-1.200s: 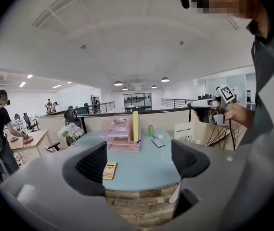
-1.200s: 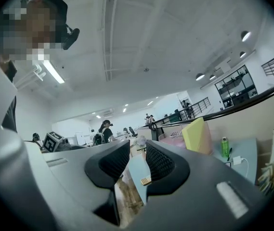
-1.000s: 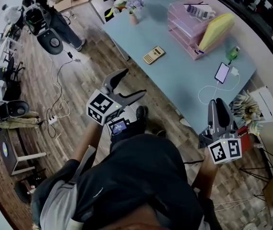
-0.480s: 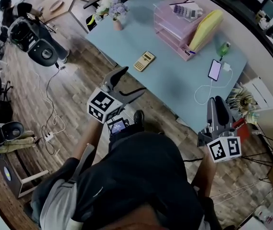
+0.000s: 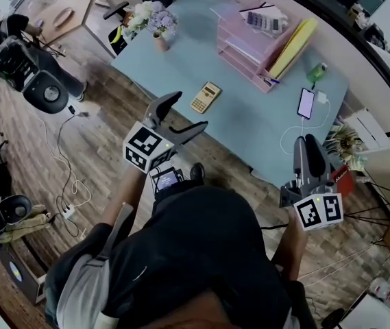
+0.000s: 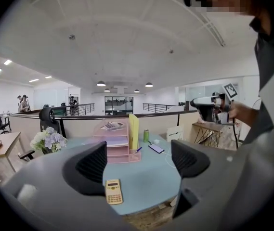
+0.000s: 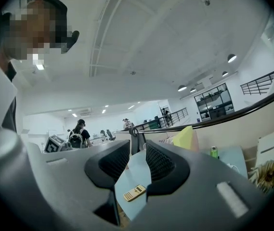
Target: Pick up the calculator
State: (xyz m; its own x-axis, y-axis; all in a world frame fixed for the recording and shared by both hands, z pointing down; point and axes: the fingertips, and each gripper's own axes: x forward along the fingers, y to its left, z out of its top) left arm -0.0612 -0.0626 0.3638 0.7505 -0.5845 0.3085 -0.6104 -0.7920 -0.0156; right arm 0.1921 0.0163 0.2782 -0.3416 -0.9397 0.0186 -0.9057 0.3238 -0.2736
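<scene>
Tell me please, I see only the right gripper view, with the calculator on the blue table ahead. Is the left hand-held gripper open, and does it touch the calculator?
Observer: The left hand-held gripper is open. Its jaws stand wide apart with nothing between them, and it is short of the calculator, not touching it.
Operator: What lies to the right of the calculator?
Observer: A phone lies flat on the table, apart from the calculator.
Operator: And at the left end?
Observer: A vase of flowers stands at that corner.
</scene>
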